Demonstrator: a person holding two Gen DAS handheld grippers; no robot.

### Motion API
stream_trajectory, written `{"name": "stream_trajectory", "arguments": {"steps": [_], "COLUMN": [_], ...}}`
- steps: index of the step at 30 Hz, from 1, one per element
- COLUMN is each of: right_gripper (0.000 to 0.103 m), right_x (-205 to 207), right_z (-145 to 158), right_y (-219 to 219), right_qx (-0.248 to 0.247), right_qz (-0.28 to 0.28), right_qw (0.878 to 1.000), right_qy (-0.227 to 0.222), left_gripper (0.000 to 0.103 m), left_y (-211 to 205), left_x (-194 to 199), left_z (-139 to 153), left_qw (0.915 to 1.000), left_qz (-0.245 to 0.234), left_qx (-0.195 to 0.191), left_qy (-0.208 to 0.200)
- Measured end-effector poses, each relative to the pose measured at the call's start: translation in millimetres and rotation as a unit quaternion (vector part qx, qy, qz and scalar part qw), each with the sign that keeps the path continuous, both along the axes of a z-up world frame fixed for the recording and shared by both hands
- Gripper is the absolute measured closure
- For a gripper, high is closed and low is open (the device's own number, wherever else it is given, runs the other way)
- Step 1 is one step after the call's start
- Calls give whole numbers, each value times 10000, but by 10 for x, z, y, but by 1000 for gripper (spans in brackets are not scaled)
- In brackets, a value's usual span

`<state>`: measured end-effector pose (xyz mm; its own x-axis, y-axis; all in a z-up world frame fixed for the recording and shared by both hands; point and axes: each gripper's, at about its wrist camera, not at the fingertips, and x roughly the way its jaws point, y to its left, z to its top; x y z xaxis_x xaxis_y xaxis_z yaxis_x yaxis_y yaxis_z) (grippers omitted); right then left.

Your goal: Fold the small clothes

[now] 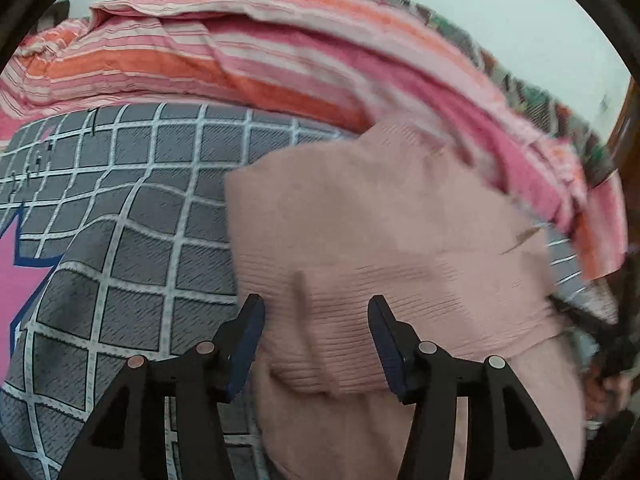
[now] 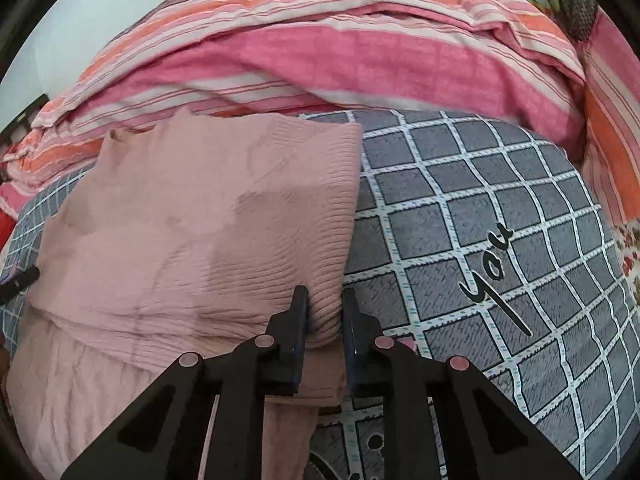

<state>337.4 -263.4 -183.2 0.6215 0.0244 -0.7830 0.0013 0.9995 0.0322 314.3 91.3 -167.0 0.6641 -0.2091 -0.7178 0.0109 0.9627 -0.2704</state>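
Observation:
A pale pink ribbed knit garment (image 1: 360, 240) lies folded over on a grey checked bedsheet (image 1: 132, 208). My left gripper (image 1: 316, 320) is open, its jaws wide apart over the garment's near left part, holding nothing. In the right wrist view the garment (image 2: 180, 216) fills the left half. My right gripper (image 2: 324, 312) is shut on a bunched fold at the garment's near right edge. The right gripper also shows blurred at the right edge of the left wrist view (image 1: 600, 332).
A pink, orange and white striped blanket (image 2: 320, 60) is heaped along the far side of the bed. The checked sheet (image 2: 500, 220) carries the printed word "you" and stretches right of the garment. A pink star print (image 1: 16, 272) is at the left.

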Motion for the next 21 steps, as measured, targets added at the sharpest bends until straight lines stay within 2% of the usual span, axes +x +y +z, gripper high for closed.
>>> {"name": "stream_trajectory", "arguments": {"steps": [2,3,4,12,18,21], "right_gripper": [87,86,86,81,76,76], "right_x": [12,14,13,-11,-2,-5], "right_z": [-9,-10,-18,-27,-26,-29], "right_y": [-5,6,24,241,185,184], "right_qx": [-47,-102,-173,-985,-954,-953], "right_qz": [-8,-11,-29,-4,-56,-55], "right_qw": [10000,9999,9998,9950,9953,9953], "right_qy": [-4,0,-11,-149,-145,-142], "left_gripper": [48,41,40,41,41,46], "left_y": [-47,-67,-76,-51,8,48], "left_x": [-15,-6,13,15,18,0], "left_z": [-32,-57,-91,-107,-125,-123], "left_qw": [9997,9995,9994,9997,10000,9998], "left_qz": [31,39,26,10,47,86], "left_qx": [224,305,350,227,-1,-110], "left_qy": [-70,-56,21,-49,-77,-131]}}
